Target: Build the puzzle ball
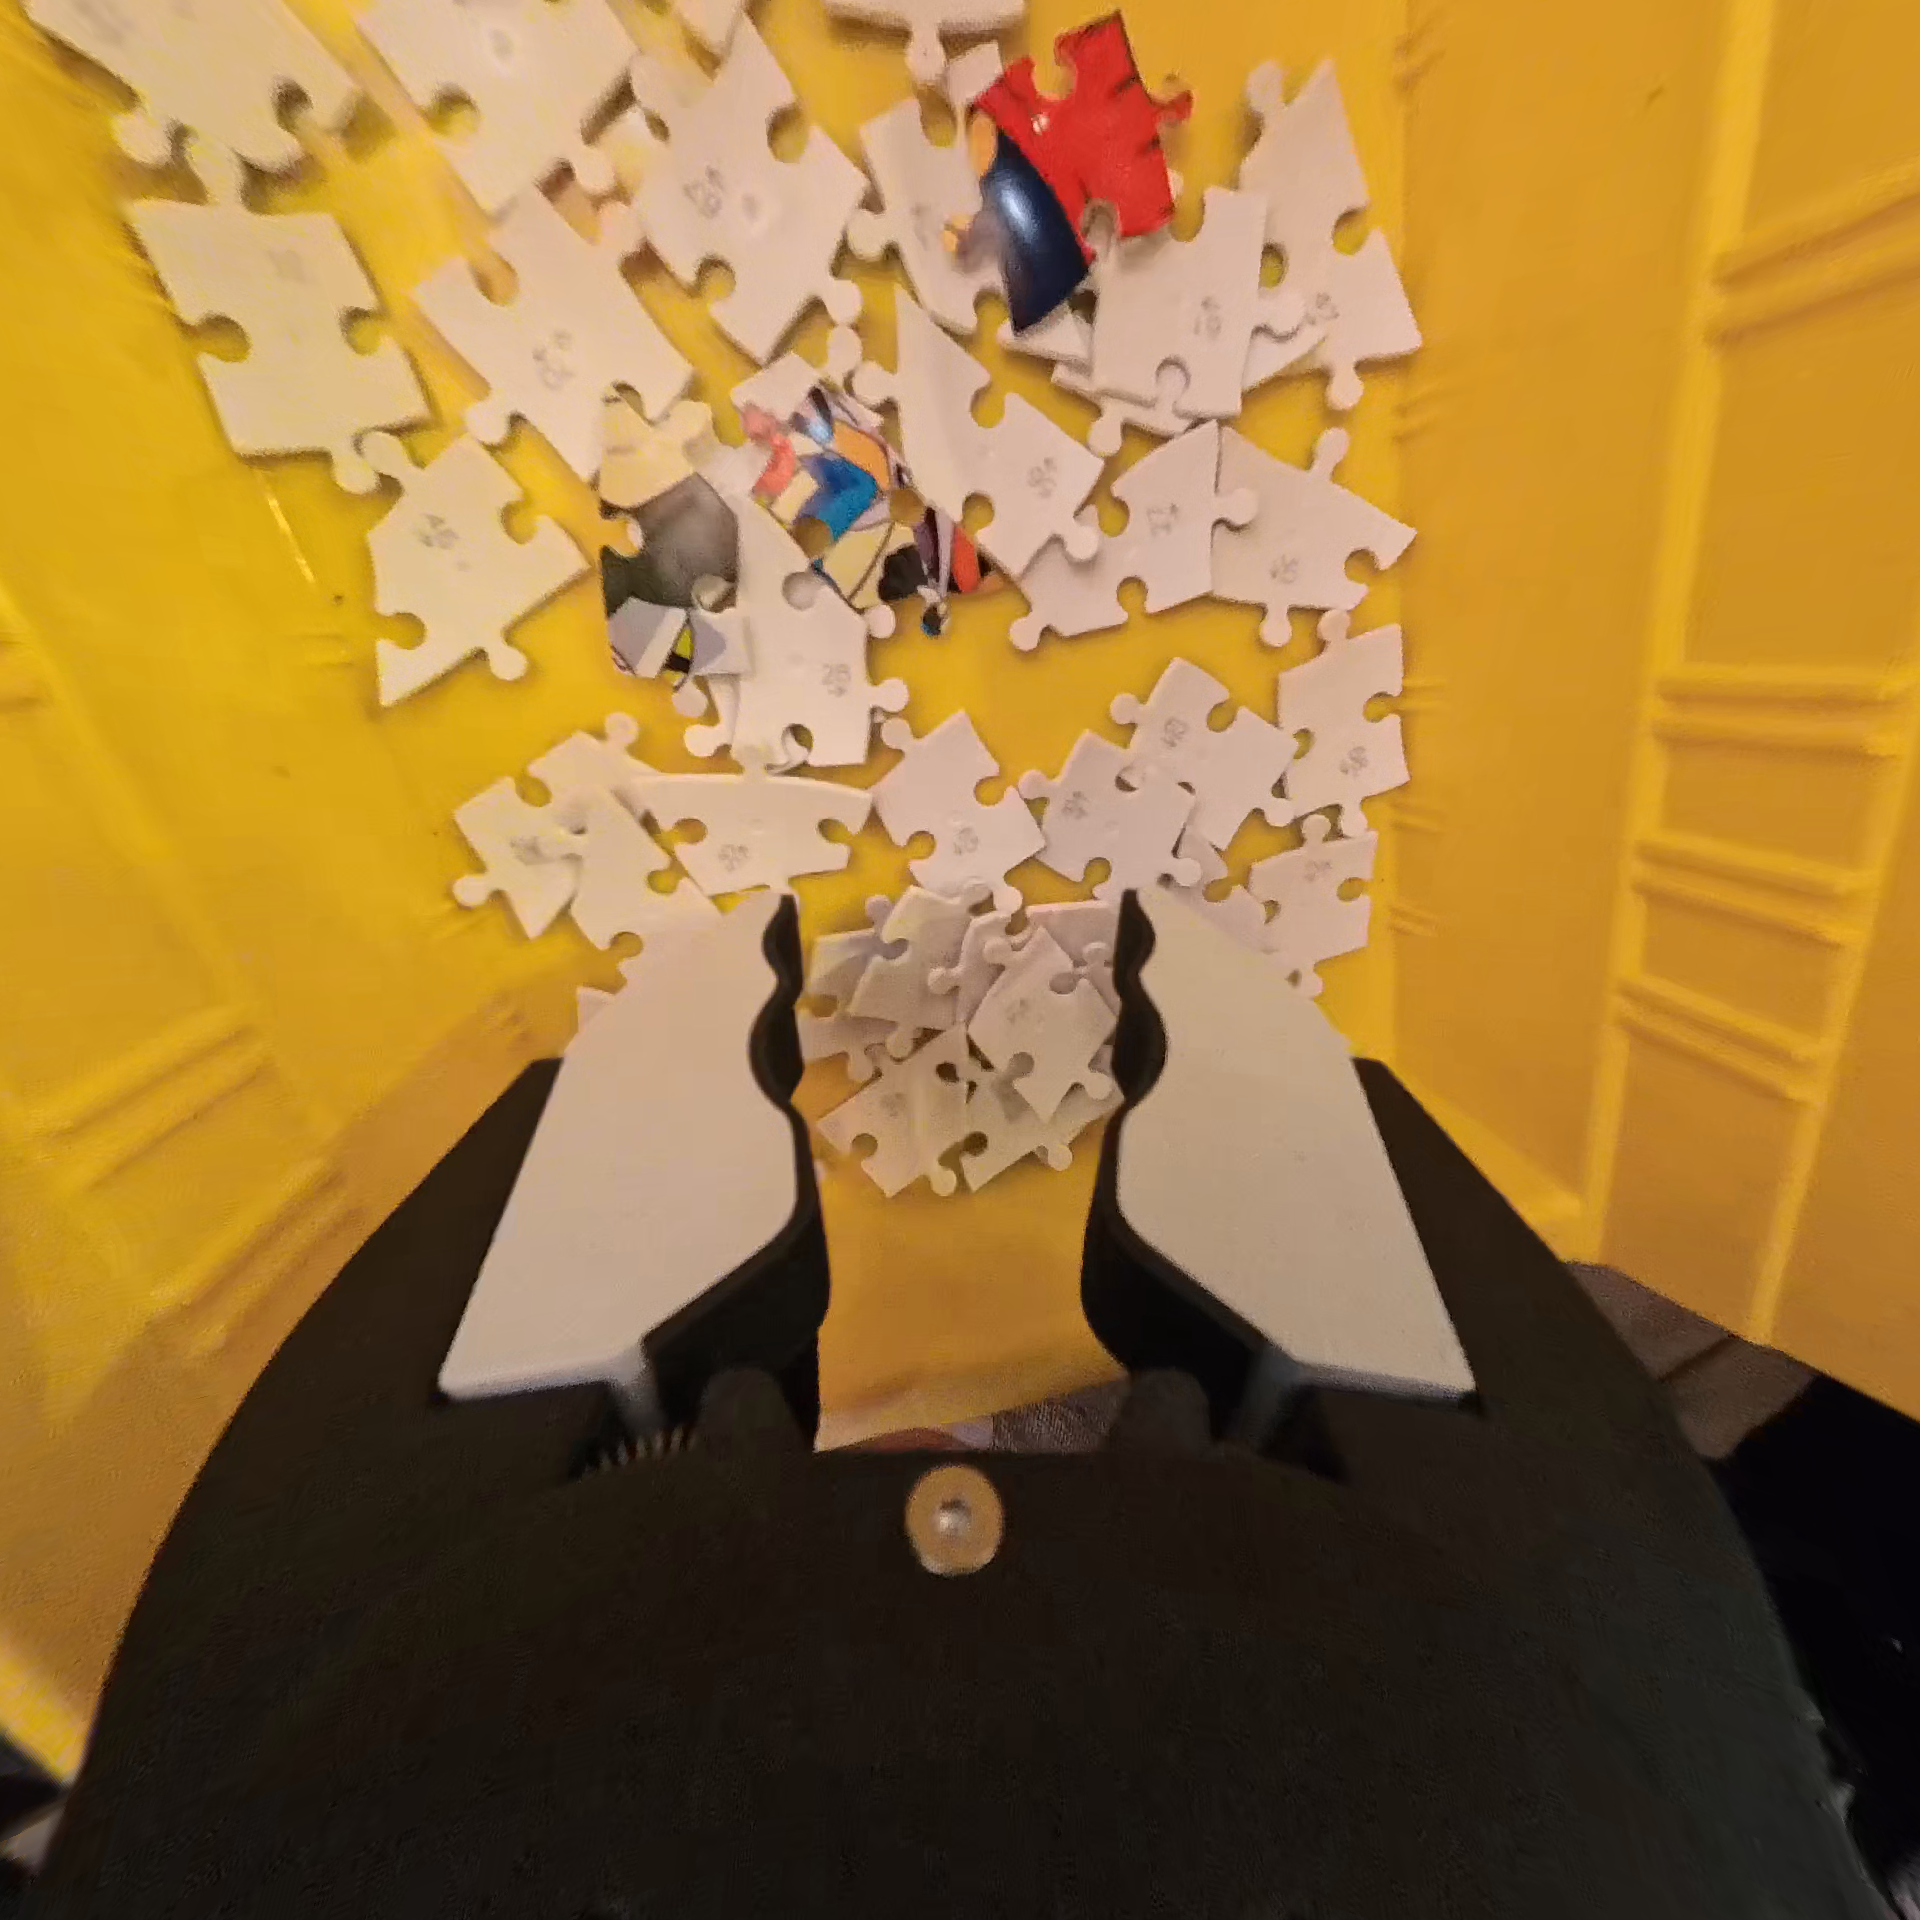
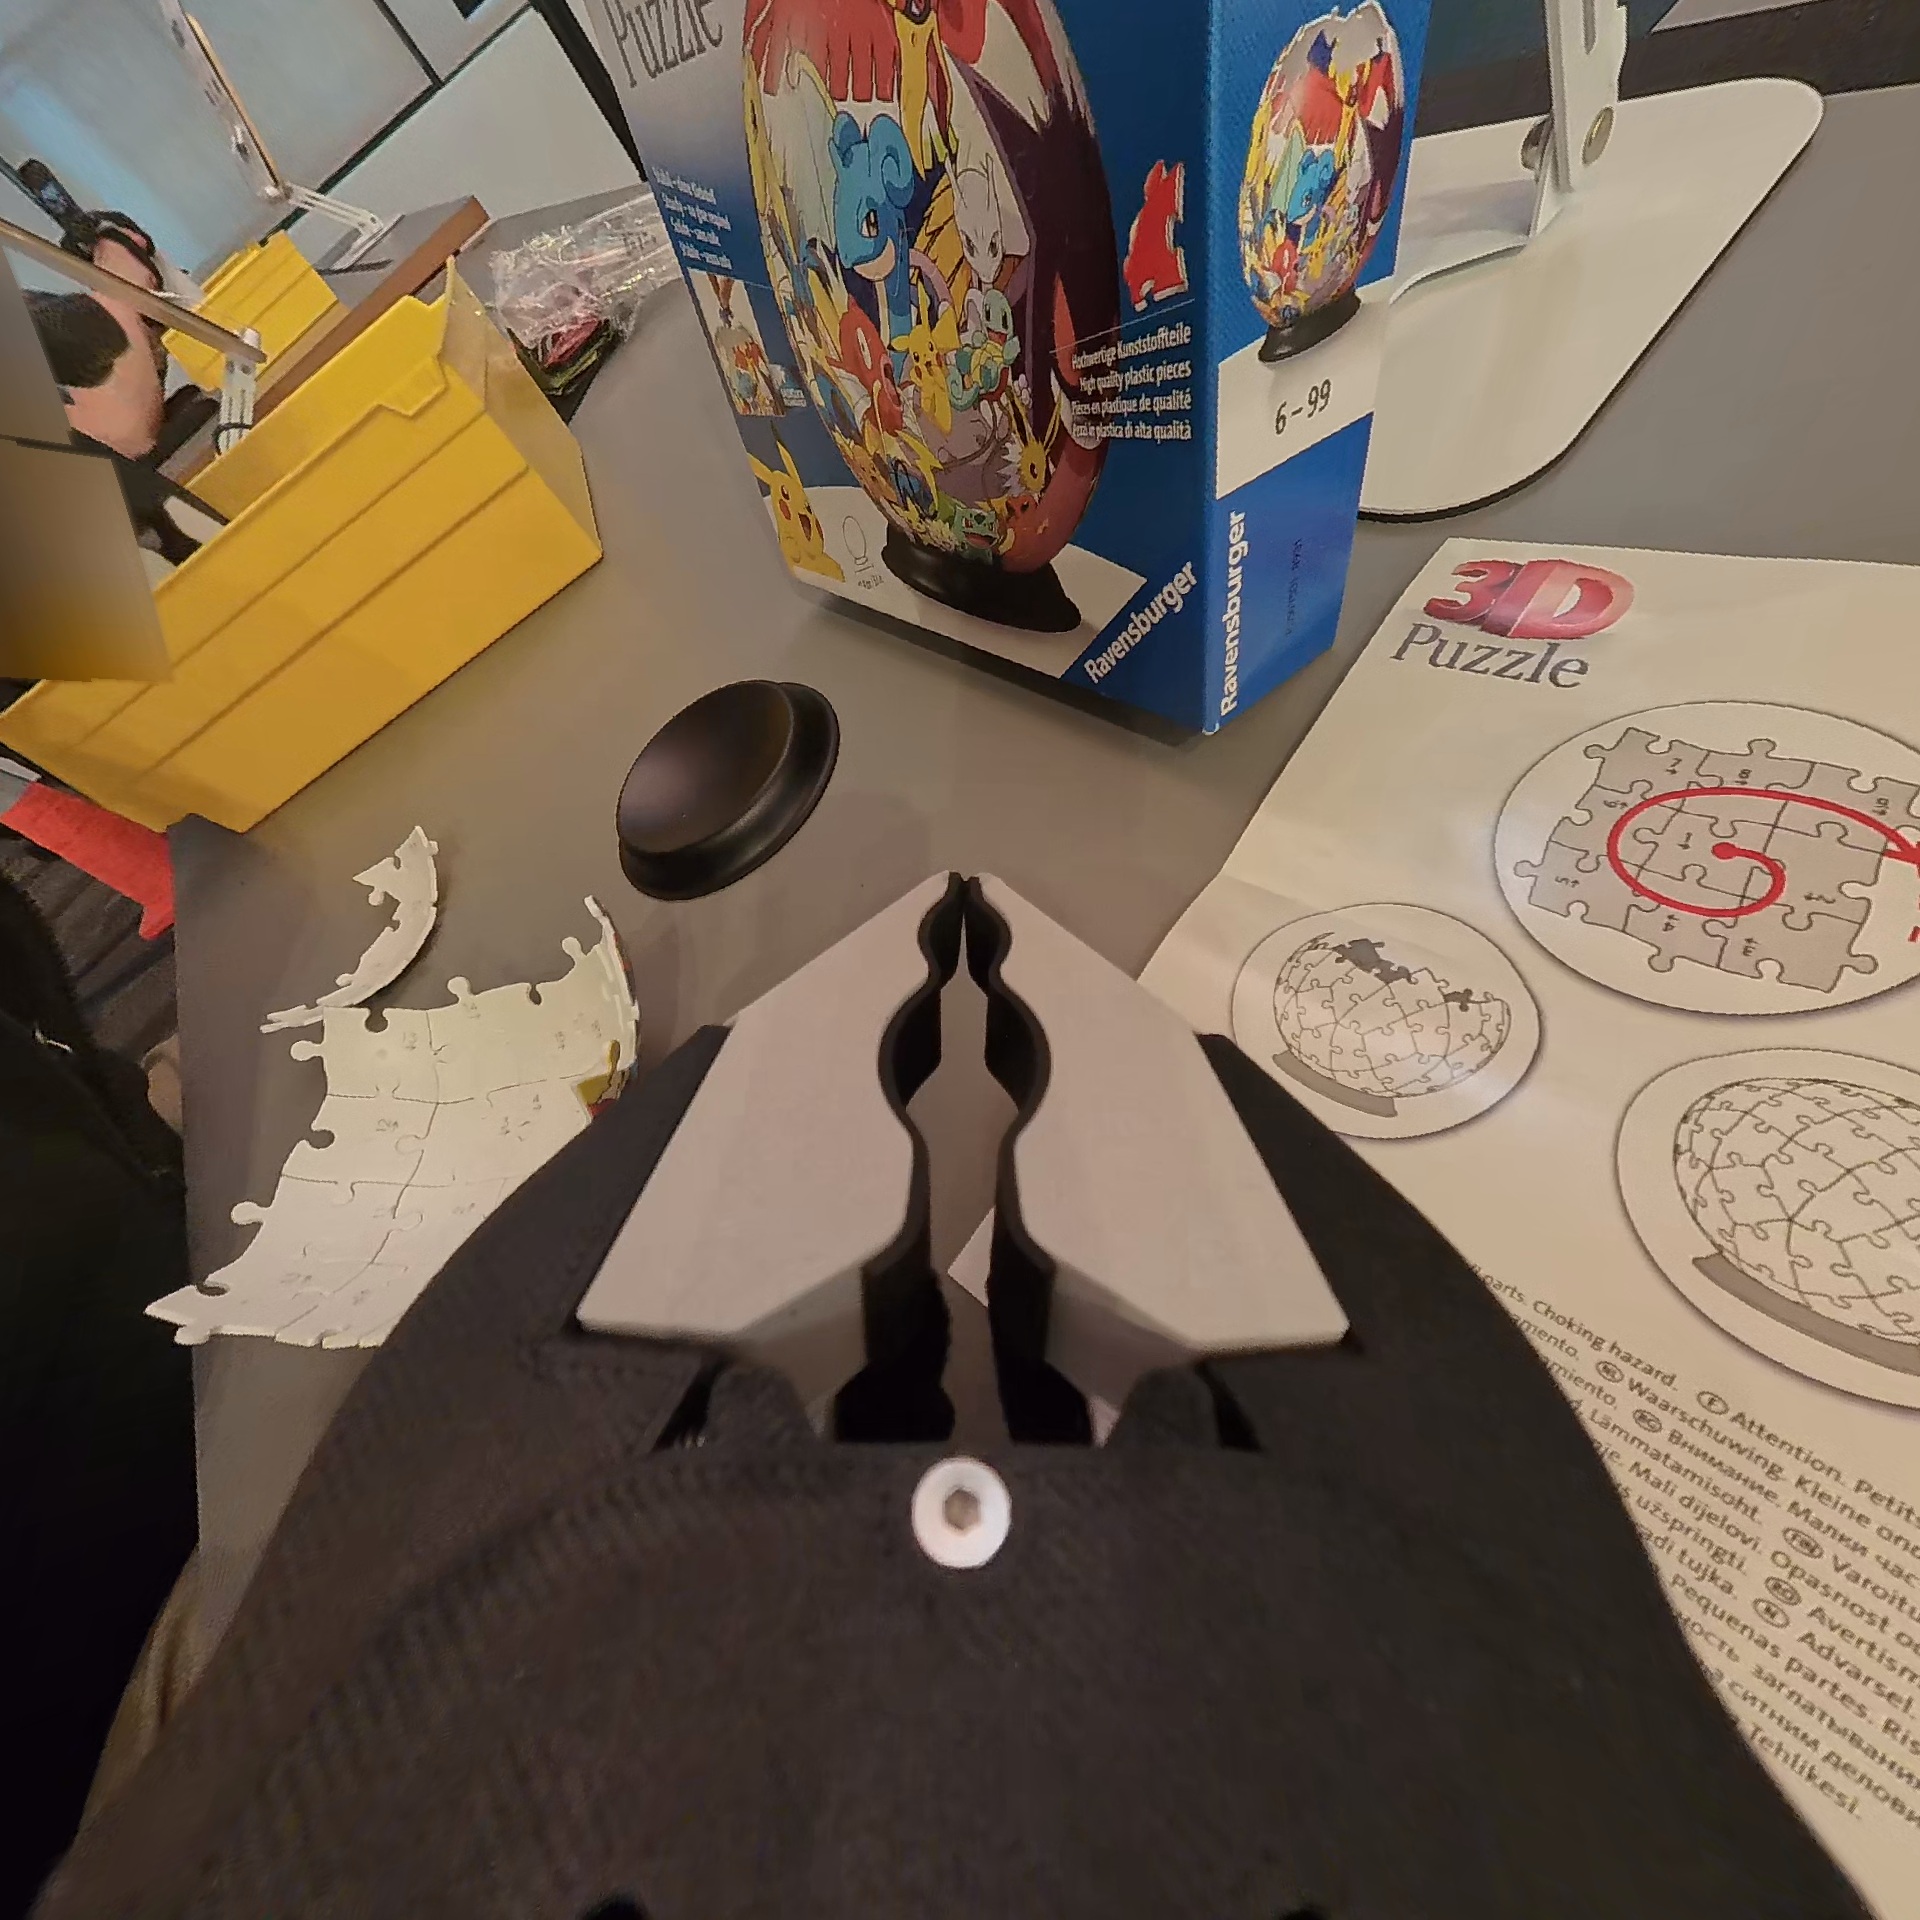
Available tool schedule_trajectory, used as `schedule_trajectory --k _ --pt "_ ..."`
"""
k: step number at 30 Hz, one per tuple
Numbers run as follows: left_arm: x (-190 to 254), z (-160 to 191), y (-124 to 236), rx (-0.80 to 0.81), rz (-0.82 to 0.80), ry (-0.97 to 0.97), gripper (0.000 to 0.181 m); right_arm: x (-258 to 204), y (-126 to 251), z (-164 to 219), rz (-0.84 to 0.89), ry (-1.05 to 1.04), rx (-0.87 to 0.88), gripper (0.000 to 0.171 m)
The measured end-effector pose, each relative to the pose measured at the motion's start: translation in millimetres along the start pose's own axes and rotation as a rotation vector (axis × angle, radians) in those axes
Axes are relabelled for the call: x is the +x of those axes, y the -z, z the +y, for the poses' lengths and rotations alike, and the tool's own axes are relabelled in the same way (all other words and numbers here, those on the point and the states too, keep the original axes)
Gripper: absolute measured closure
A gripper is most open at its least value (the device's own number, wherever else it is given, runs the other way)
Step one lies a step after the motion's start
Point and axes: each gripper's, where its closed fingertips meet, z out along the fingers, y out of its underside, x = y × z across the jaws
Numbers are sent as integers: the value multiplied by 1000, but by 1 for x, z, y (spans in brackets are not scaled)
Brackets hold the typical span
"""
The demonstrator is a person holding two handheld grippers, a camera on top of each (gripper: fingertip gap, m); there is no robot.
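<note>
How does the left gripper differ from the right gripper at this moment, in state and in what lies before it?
The left gripper has its jaws apart, while the right gripper has its jaws closed with nothing between them. The left gripper points into a yellow plastic bin of loose white puzzle pieces; the right gripper hangs over a grey table, beside a curved, partly joined section of white puzzle pieces. Both have pale grey fingers on black bodies.

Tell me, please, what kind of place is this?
Probably an office or lab workspace: a grey desk carries a white monitor stand, yellow storage bins, a puzzle box and an instruction sheet.
</note>
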Motion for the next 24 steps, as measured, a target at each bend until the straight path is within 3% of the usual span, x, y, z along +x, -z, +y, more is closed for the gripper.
schedule_trajectory --k 10,20,24 --pt "-21 -29 -11 62 -101 -58 111 0 0 0 -2 -3 2 171" --pt "-33 -50 -15 92 -118 -38 160 0 1 -1 -5 -8 8 171" --pt "-31 -49 -11 118 -129 -42 168 0 1 -2 -9 -10 11 171"
